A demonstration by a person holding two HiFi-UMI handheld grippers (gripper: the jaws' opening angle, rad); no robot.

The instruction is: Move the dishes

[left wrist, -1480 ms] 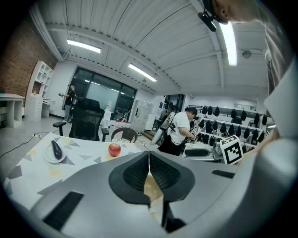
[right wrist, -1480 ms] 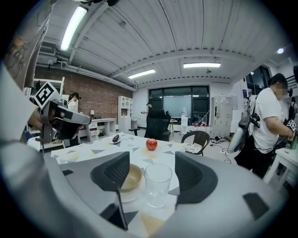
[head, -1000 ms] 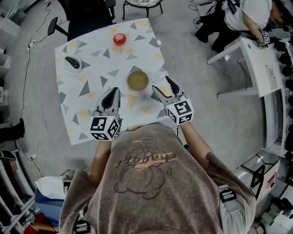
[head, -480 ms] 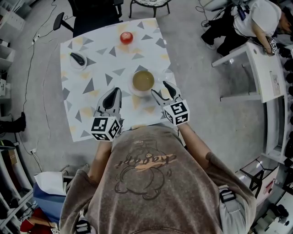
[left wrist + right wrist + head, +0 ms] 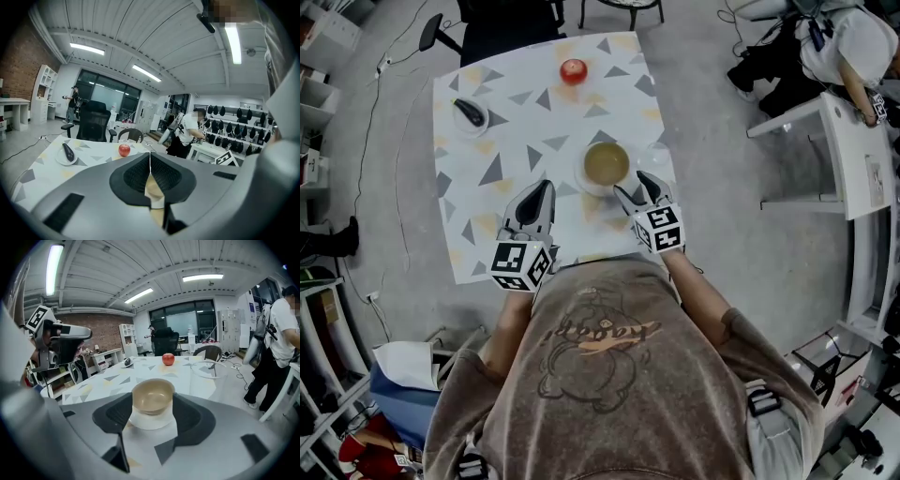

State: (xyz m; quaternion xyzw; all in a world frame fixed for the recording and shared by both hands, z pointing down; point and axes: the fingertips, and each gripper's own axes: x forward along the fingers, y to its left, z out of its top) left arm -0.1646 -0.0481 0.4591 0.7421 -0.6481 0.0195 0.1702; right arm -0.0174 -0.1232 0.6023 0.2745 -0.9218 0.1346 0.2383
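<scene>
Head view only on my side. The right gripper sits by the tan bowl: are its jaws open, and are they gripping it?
Observer: Open. In its own view the right gripper has its jaws apart; the bowl on its white plate shows in the gap, no pad pressing it.
Operator: Left gripper?
Observer: The left gripper view shows its pads meeting, nothing between them.
Operator: Anything right of the bowl?
Observer: A clear container stands there on the table.

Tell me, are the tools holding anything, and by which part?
Nothing is held. The left tool is shut and empty; the right tool is open, with the bowl in front of it, not gripped.
</scene>
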